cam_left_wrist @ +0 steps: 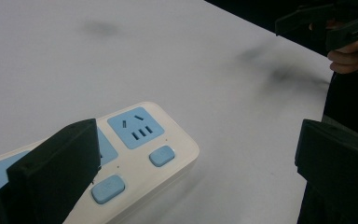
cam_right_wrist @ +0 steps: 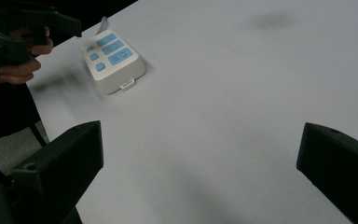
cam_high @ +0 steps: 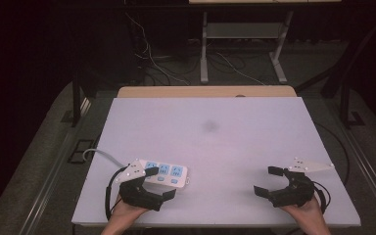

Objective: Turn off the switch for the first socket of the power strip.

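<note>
Tabletop (cam_high: 225,147) — left fingers (cam_high: 159,182) spread wide beside power strip (cam_high: 169,172).

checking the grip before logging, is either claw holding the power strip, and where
Nothing is held: the left claw and right claw stand open, clear of the power strip.

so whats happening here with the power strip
A person sits at a white table with a two-jaw gripper in each hand. The left gripper hovers, jaws wide open, right at a white power strip with blue sockets and buttons; one jaw is over the strip, but nothing is gripped. The right gripper is also open, over bare tabletop well away from the strip.
</note>
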### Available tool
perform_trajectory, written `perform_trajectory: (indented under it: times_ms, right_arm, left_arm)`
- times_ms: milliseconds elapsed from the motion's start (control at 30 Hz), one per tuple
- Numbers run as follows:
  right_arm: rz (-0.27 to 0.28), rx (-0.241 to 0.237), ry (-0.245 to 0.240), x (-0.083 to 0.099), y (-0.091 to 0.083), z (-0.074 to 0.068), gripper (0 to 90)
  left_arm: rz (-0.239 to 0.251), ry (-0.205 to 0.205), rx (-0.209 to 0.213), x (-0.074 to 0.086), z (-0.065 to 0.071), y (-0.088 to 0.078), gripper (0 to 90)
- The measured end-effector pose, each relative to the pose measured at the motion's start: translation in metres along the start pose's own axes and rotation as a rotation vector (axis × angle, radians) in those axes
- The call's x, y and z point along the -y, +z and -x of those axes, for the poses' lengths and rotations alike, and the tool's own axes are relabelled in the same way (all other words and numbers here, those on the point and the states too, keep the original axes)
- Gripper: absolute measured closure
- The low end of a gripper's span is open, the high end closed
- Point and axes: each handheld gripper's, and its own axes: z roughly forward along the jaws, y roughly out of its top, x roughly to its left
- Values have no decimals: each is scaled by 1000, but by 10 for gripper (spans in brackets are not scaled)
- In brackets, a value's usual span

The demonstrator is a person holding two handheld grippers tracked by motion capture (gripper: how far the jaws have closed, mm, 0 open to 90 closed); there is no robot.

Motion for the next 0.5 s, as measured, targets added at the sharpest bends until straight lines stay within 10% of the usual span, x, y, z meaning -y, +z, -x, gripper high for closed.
perform_trajectory:
  times_ms: [500]
  right_arm:
    - [-8,2,-7,0,-1,2,3]
  left_arm:
    - [20,-20,-7,-6,-3,-9,0]
